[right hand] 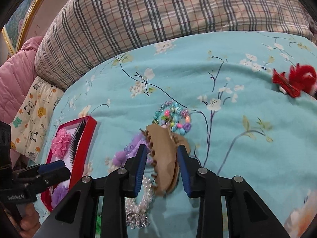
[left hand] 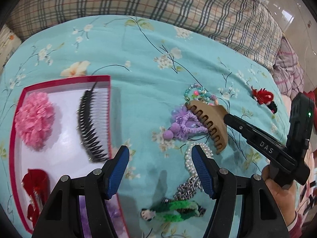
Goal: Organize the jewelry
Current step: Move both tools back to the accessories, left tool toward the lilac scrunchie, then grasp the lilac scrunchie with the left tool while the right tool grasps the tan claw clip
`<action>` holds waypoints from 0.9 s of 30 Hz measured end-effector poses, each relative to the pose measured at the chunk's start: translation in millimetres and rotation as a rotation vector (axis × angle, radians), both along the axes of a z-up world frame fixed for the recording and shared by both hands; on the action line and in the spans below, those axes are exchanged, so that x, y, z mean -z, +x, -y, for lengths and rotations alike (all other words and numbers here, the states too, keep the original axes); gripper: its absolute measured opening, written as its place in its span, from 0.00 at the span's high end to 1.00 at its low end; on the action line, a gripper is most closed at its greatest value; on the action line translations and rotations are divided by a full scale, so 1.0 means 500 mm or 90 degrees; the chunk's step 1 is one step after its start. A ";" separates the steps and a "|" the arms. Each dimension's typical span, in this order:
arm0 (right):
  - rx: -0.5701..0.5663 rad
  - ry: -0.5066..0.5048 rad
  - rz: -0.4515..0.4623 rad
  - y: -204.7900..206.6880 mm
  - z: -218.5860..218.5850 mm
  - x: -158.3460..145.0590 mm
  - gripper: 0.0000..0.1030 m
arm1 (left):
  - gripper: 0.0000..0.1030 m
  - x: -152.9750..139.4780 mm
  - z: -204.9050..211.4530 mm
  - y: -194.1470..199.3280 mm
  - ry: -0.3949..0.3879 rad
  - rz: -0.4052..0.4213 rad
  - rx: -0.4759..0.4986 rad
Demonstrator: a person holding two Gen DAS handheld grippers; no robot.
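Note:
A tan claw hair clip (right hand: 164, 158) sits between the blue pads of my right gripper (right hand: 162, 164), which is shut on it; in the left wrist view the black fingers (left hand: 237, 127) hold the tan clip (left hand: 208, 127) at its right end, over a purple flower hair tie (left hand: 184, 125). My left gripper (left hand: 160, 168) stands open and holds nothing, just right of the red box (left hand: 59, 79). The box holds a pink flower (left hand: 34, 117), a black comb (left hand: 91, 125) and a red clip (left hand: 35, 184). A bead bracelet (right hand: 174, 117) lies just beyond the tan clip.
On the turquoise floral bedspread (left hand: 138, 59) lie a pearl piece (left hand: 190, 158) with a silver chain, a green fuzzy clip (left hand: 174, 212) and a red fuzzy clip (right hand: 293, 79) far right. A plaid pillow (right hand: 158, 10) lines the back. A hand (left hand: 277, 190) holds the right gripper's handle.

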State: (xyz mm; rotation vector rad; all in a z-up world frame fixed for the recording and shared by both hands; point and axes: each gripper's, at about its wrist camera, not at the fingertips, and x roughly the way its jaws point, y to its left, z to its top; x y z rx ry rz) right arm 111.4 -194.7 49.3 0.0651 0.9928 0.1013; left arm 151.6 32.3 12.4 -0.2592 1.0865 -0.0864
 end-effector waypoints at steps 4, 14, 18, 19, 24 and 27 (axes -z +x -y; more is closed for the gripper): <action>-0.001 0.003 -0.019 0.026 0.011 0.024 0.92 | 0.37 0.027 0.017 0.035 0.003 -0.013 0.008; 0.001 0.025 0.001 0.002 0.044 -0.002 0.97 | 0.38 0.088 0.059 0.118 -0.004 -0.038 0.022; 0.022 0.027 0.018 -0.020 0.072 -0.031 0.97 | 0.41 0.117 0.077 0.150 -0.001 -0.047 0.028; 0.026 0.028 0.021 -0.023 0.077 -0.036 0.97 | 0.43 0.128 0.082 0.159 -0.001 -0.053 0.030; 0.048 0.032 0.034 -0.045 0.104 -0.060 0.97 | 0.69 0.172 0.101 0.189 -0.006 -0.069 0.048; 0.056 0.033 0.038 -0.049 0.110 -0.066 0.97 | 0.82 0.179 0.108 0.192 -0.005 -0.064 0.053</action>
